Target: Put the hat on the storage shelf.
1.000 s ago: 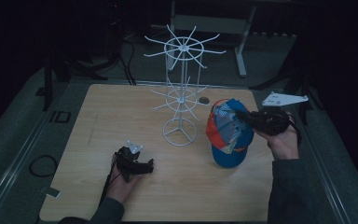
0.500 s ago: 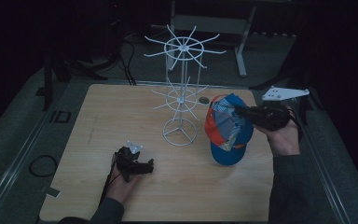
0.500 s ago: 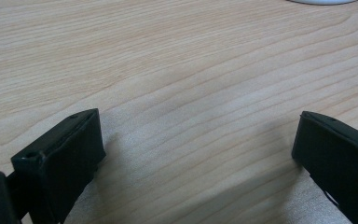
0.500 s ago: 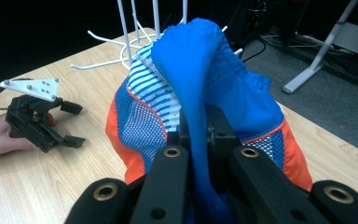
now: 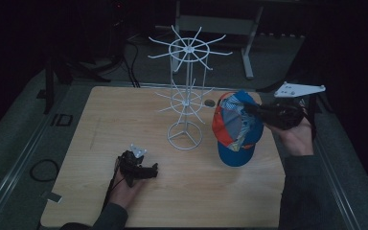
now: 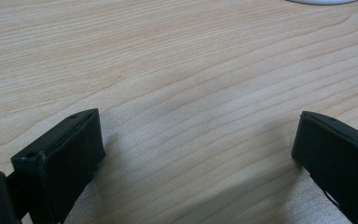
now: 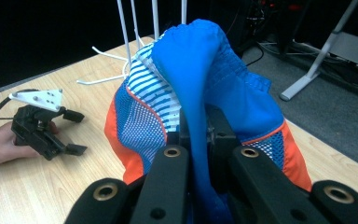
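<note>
Change: since the earlier high view, the right gripper (image 5: pixel 249 109) has risen a little with the cap (image 5: pixel 235 128); the cap's lower edge now sits higher against the table (image 5: pixel 124 120), and the left gripper (image 5: pixel 152 168) has not shifted.
Left gripper: rests low on the near left part of the table in the person's left hand (image 5: pixel 124 189); its own view shows the two black jaws spread wide with bare wood between them, nothing gripped.
Table: light wood, with a small dark round hole (image 5: pixel 210 103) near the far edge behind the rack.
Rack: a white wire stand (image 5: pixel 186 100) at the table's middle, with a ring base, a lower ring of spokes and an upper ring of spokes; no item hangs on any spoke.
Cap: blue, orange and striped, just right of the rack's base and near its lower spokes, hanging brim down.
Right gripper: clenched on a fold of the cap's blue fabric (image 7: pixel 193 116), which runs up between its jaws in the right gripper view; held in the right hand (image 5: pixel 294 136) at the table's right edge.
</note>
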Motion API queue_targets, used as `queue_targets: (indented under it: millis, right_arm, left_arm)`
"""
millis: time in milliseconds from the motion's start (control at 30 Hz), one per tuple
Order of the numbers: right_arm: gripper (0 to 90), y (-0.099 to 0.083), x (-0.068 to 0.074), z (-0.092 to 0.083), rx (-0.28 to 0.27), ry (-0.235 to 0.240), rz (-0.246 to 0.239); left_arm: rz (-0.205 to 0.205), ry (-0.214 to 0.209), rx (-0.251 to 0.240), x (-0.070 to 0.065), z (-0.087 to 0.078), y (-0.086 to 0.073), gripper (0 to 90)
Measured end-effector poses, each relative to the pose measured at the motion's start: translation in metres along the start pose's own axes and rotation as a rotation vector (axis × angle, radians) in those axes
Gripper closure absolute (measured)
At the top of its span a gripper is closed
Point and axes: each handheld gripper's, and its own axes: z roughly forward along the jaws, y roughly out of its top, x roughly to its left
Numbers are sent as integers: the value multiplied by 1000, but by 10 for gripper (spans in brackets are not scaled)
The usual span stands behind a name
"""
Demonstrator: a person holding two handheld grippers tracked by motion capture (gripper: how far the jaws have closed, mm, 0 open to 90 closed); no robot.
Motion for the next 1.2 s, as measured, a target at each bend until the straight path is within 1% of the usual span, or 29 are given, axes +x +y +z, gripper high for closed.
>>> queue_targets:
  millis: [500, 733, 967, 1200]
  right_arm:
    - [876, 15, -3, -6, -25, -11, -6]
    - [876, 22, -4, -7, -38, -6, -6]
    - [876, 27, -8, -10, -66, 9, 12]
    - [876, 33, -10, -12, -67, 1, 1]
  left_arm:
    - [3, 0, 2, 0, 0, 0, 24]
    - [3, 0, 2, 0, 0, 0, 24]
    - [3, 0, 2, 0, 0, 0, 24]
    - [3, 0, 2, 0, 0, 0, 24]
